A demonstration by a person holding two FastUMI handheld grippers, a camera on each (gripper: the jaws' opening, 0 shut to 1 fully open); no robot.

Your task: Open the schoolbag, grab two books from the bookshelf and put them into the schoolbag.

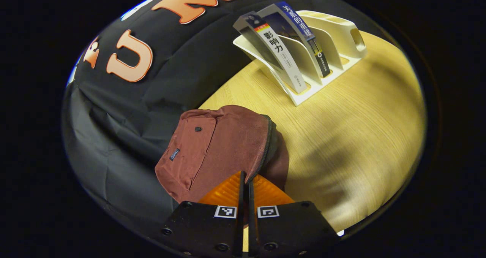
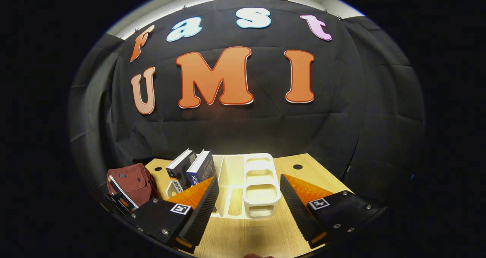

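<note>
Left gripper point(image 1: 245, 182): fingers pressed together at the zipper line of the schoolbag point(image 1: 212, 147), a soft, limp cloth bag at the bench's wall edge; I judge the zipper pull the only sound hold. Right gripper point(image 2: 248, 197): fingers spread, empty, facing the bookshelf point(image 2: 258, 182) mid-bench; two books point(image 2: 191, 168) lean there, stiff, moderately heavy, best pinched across the spine.

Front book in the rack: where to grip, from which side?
Grip the front book by its raised top end, coming from above and in front. It leans back in the rack, spine out, its lower end sunk in the slot; the second book sits close behind.
</note>
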